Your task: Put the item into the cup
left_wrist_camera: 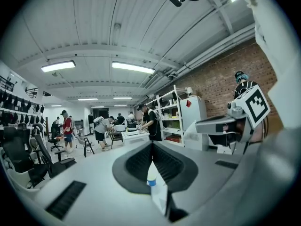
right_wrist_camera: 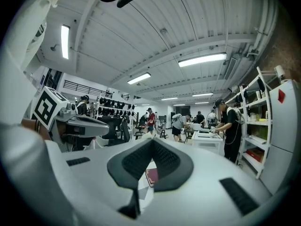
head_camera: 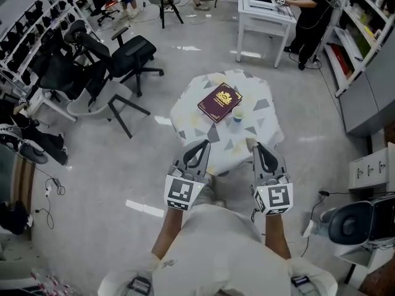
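A small table [head_camera: 262, 106] under a white cloth with grey patches carries a maroon book [head_camera: 220, 102] and, just right of it, a small white cup [head_camera: 238, 114] with a blue band. Both grippers hover over the table's near edge, short of the book and cup. My left gripper [head_camera: 202, 143] is shut with nothing in it, and so is my right gripper [head_camera: 257, 145]. In the left gripper view the cup [left_wrist_camera: 151, 179] peeks through the slit below the shut left gripper [left_wrist_camera: 151, 145]. In the right gripper view the book [right_wrist_camera: 151, 175] peeks below the shut right gripper [right_wrist_camera: 153, 140].
Black office chairs [head_camera: 126, 57] stand left of the table. A white work table [head_camera: 265, 14] with a person [head_camera: 311, 8] beside it is at the back right. A grey cabinet [head_camera: 370, 85] and a white drawer unit [head_camera: 370, 168] line the right side.
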`<move>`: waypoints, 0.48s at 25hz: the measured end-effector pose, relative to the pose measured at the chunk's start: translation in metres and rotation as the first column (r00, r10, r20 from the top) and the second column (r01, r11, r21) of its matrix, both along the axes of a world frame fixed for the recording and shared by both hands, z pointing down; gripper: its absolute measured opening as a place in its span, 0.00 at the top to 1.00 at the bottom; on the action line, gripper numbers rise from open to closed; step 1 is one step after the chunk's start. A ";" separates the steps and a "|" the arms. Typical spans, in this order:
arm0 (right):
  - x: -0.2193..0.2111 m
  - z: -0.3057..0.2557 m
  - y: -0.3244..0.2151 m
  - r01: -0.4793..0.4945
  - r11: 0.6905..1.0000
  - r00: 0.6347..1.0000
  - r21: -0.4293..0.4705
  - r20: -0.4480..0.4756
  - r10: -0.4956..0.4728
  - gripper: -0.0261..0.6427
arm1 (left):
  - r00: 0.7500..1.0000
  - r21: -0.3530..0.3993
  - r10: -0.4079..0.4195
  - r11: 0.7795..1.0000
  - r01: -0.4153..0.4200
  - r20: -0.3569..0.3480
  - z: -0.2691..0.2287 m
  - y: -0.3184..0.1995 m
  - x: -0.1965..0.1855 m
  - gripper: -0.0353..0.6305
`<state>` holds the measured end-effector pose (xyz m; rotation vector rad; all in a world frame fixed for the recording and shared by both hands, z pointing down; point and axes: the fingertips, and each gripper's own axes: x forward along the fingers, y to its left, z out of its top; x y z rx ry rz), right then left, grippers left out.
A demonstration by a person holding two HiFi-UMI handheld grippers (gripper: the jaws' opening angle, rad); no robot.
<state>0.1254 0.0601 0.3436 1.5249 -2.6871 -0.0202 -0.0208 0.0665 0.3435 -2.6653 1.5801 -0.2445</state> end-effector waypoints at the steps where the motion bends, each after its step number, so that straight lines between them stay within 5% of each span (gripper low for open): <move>1: -0.001 0.002 -0.002 -0.001 1.000 1.000 -0.002 -0.001 0.001 0.95 | 1.000 -0.001 0.000 1.000 0.000 -0.001 0.002 -0.003 -0.001 0.93; 12: -0.018 0.010 -0.047 -0.013 1.000 1.000 -0.019 -0.021 0.012 0.95 | 1.000 -0.018 0.024 1.000 -0.024 -0.019 0.012 -0.050 -0.013 0.93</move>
